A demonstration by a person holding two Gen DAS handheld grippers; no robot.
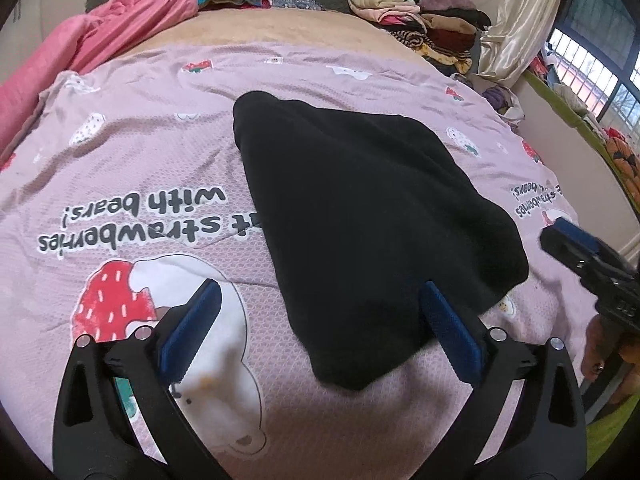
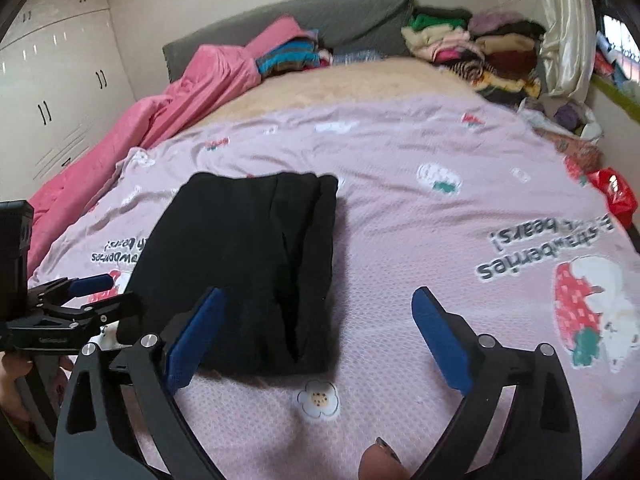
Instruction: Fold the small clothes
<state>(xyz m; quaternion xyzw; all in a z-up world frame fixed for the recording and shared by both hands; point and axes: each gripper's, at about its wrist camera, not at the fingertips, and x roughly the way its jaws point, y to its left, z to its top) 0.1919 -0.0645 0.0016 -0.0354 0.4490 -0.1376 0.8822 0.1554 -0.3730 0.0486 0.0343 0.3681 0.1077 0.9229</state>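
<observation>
Two wrist fisheyes, both looking down and forward over the bed

The left wrist view sits close above the pink bedspread, aimed along its own fingers toward the headboard end, with the black folded garment filling its centre and the right hand-held gripper at its right edge. The right wrist view looks the same way from further right, the garment left of centre and the left hand-held gripper at its left edge. Both share the garment, the bedspread and the far clothes piles.
</observation>
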